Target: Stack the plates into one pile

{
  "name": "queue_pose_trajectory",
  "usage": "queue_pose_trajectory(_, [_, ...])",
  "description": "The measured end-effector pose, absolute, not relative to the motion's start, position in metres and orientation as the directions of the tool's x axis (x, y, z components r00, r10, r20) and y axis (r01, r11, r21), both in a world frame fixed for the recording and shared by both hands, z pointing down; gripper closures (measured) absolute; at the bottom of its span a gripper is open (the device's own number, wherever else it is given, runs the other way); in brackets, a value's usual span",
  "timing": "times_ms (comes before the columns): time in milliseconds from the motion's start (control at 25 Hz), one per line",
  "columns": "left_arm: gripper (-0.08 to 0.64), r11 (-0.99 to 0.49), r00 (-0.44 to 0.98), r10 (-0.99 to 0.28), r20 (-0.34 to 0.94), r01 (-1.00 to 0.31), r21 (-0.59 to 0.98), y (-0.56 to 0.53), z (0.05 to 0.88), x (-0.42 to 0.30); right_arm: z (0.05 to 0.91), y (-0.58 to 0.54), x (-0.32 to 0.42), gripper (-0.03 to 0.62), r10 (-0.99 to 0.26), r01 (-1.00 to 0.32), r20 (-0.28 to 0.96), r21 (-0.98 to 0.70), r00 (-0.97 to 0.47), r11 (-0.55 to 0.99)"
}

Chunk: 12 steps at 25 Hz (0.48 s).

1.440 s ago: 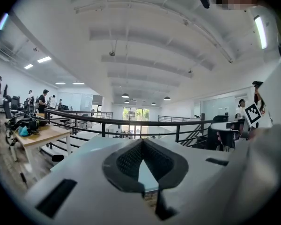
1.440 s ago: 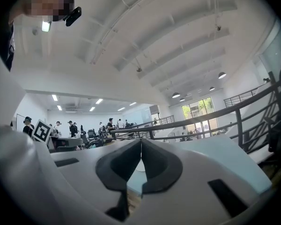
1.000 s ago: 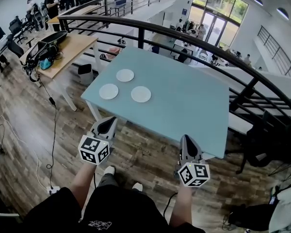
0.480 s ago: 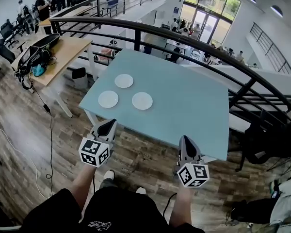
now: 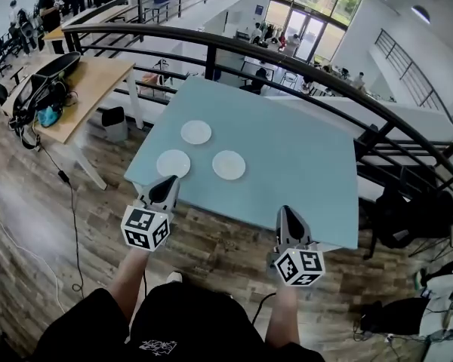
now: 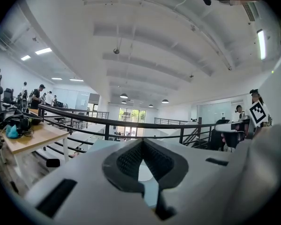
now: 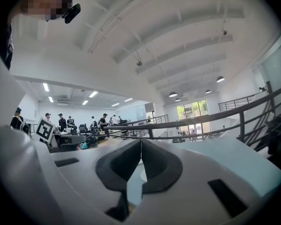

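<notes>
- White plates, three of them, are lying singly on the pale blue table [image 5: 302,164]: far plate [image 5: 195,132], left plate [image 5: 173,163] and right plate [image 5: 229,165].
- They are forming a loose triangle near the table's front left corner, with none of them touching. No pile is begun yet.
- Handling (my judgement): the plates are looking small, flat and rigid, and probably light. Whether they are ceramic or plastic I cannot tell, so I am treating them as slippery and liable to chip.
- Hold point (my judgement): each plate is sitting flush on the top, so only the rim is offering a grip. I am planning one jaw over and one under a single edge, perhaps after sliding the plate to overhang the table's front edge.
- Left gripper [image 5: 168,182]: its jaws are meeting at the tips, clenched on nothing. It is hanging over the wood floor [image 5: 211,236] just short of the table's near edge, close to the left plate.
- Right gripper [image 5: 287,214]: it is likewise closed and empty, at the front edge and well apart from the plates.
- Both pairs of tongs are needing to open before any pickup.
- Surroundings: a dark railing [image 5: 249,49] is curving behind the table, and a wooden desk [image 5: 83,81] with bags is standing to the left.
</notes>
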<state>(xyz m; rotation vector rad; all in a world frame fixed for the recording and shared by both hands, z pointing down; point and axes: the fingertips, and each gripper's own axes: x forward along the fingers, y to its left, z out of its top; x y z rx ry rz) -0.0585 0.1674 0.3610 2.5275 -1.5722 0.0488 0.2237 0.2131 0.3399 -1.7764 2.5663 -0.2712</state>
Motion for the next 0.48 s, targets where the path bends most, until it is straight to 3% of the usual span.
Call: queue_pose_trajectory(480, [0.552, -0.482, 0.496, -0.86, 0.117, -0.867, 0.128, 0.137, 0.366, -0.154, 0.339, 0.181, 0.123, 0.586, -0.938, -0.936, 0.099, -0.154, -0.333, 0.316])
